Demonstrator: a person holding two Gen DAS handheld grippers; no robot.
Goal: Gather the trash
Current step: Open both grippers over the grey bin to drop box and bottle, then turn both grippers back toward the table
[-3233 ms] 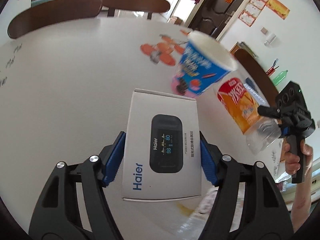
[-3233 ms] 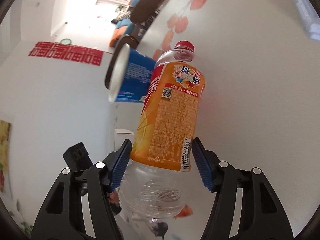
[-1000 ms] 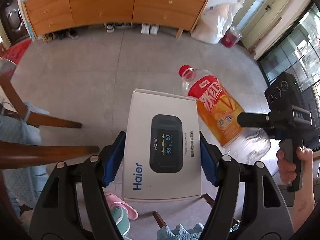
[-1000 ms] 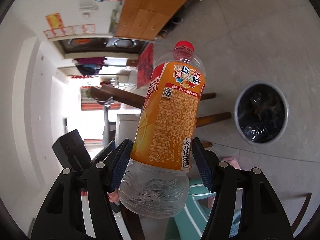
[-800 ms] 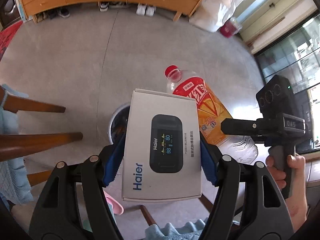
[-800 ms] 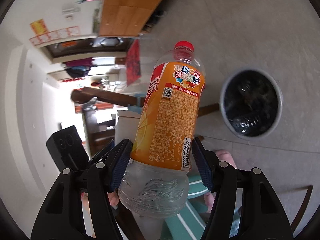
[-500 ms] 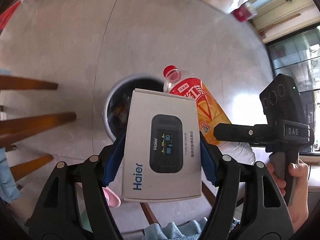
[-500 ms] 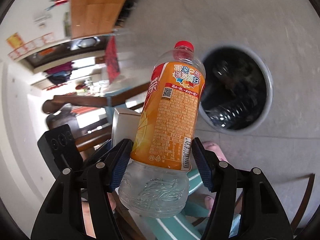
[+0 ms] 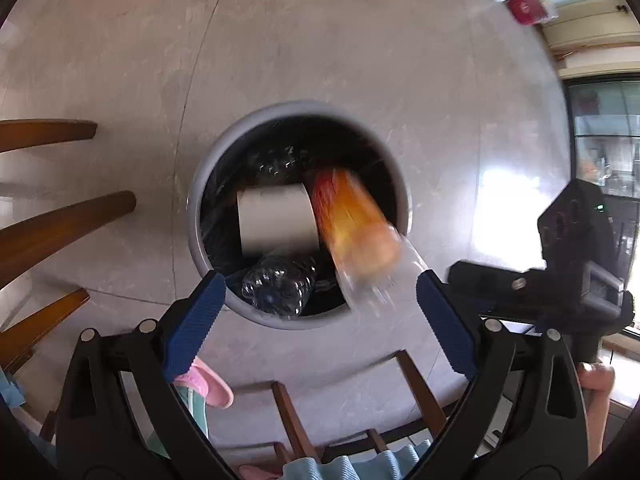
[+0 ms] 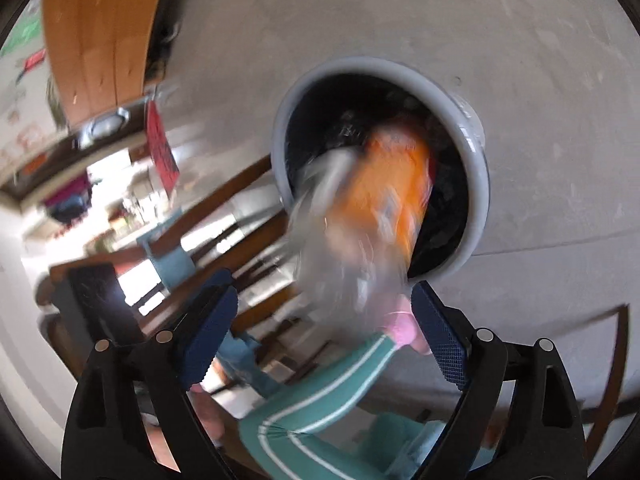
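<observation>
Over the trash bin (image 9: 298, 128), both drops just happened. Half a second ago the left hand-held gripper (image 9: 318, 320) pinched the white box (image 9: 276, 220) and the right hand-held gripper (image 10: 322, 330) pinched the orange bottle (image 10: 384, 200); now both sets of jaws are opening, spread wide, nothing pressed between the pads. Box lies inside the bin near centre, beside a crumpled clear bottle (image 9: 278, 290) at 6 o'clock. Orange bottle is blurred, mid-fall, neck already inside, clear base crossing the rim at 4 o'clock in the left view. Judgement: these two pieces look collected if the bottle doesn't bounce off the rim; both hands free for more trash.
</observation>
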